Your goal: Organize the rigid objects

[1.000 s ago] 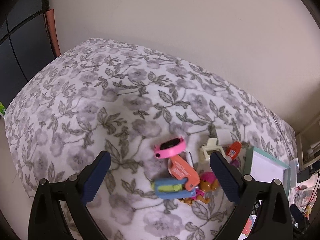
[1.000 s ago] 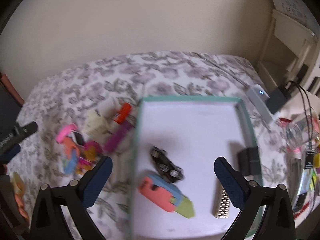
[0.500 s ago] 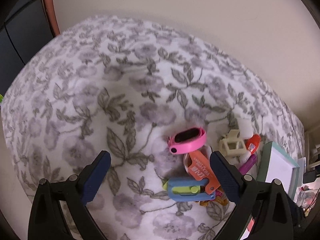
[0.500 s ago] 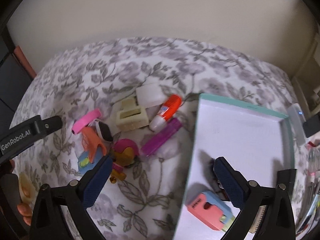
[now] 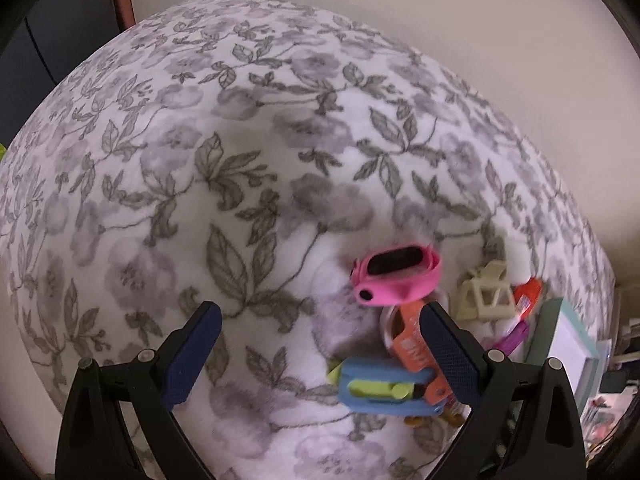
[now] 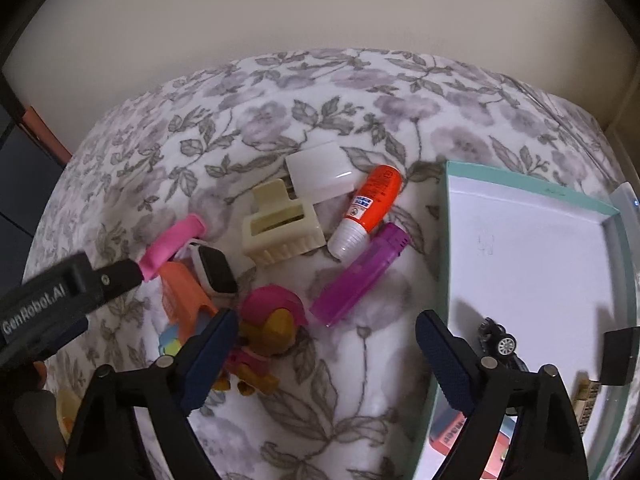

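A pile of small objects lies on the floral cloth (image 5: 248,184). In the left wrist view my left gripper (image 5: 320,356) stands open and empty just above the cloth, left of a pink watch band (image 5: 396,276), an orange tool (image 5: 414,350) and a blue and green cutter (image 5: 384,390). In the right wrist view my right gripper (image 6: 326,360) is open with its jaws closing. A pink and tan toy dog (image 6: 268,332) lies beside its left finger, untouched. Ahead lie a purple lighter (image 6: 360,276), an orange glue tube (image 6: 368,208), a cream hair clip (image 6: 280,228) and a white case (image 6: 320,176).
A teal-rimmed box (image 6: 445,248) with a white floor sits to the right, holding a black toy car (image 6: 496,338), a coral cutter (image 6: 460,432) and a black block (image 6: 618,356). A white smartwatch (image 6: 216,268) lies in the pile. A wall runs behind the cloth.
My right gripper has swung left from above the box to above the pile and come lower, and its jaws have narrowed a little. My left gripper has sunk closer to the pink band.
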